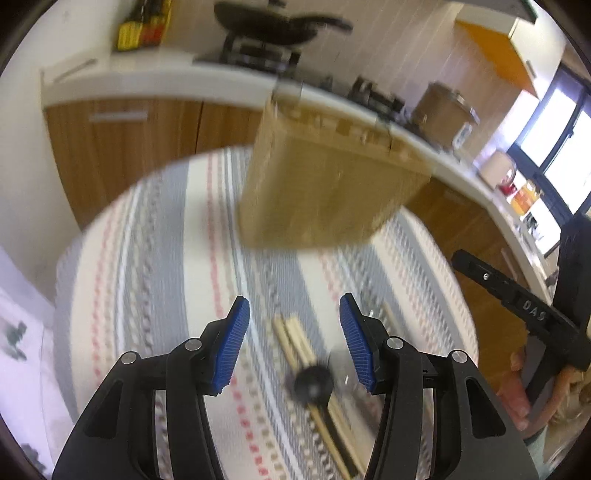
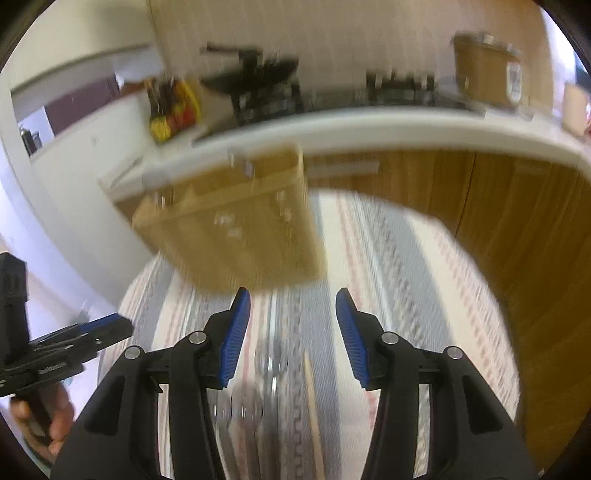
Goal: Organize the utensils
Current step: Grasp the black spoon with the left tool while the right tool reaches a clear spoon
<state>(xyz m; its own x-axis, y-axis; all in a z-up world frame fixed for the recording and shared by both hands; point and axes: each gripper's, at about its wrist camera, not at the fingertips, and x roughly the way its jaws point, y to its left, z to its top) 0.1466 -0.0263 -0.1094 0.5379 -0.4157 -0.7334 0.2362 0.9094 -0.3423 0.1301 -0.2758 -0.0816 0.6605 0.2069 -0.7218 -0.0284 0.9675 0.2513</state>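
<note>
A wooden organizer box (image 1: pixel 325 188) stands on a round table with a striped cloth (image 1: pixel 166 258); it also shows in the right wrist view (image 2: pixel 236 229). My left gripper (image 1: pixel 294 343) is open and empty above wooden chopsticks (image 1: pixel 295 339) and a black round-ended utensil (image 1: pixel 314 384). My right gripper (image 2: pixel 293 338) is open and empty above blurred metal cutlery (image 2: pixel 271 365) and one wooden chopstick (image 2: pixel 312 402). The right gripper shows at the right edge of the left wrist view (image 1: pixel 517 299); the left one shows at the left edge of the right wrist view (image 2: pixel 74 339). Both views are motion-blurred.
A white kitchen counter (image 2: pixel 369 129) with wooden cabinets curves behind the table. On it are a black pan on a stove (image 1: pixel 273 26), a brown rice cooker (image 1: pixel 443 110) and a yellow and red holder (image 2: pixel 173 107).
</note>
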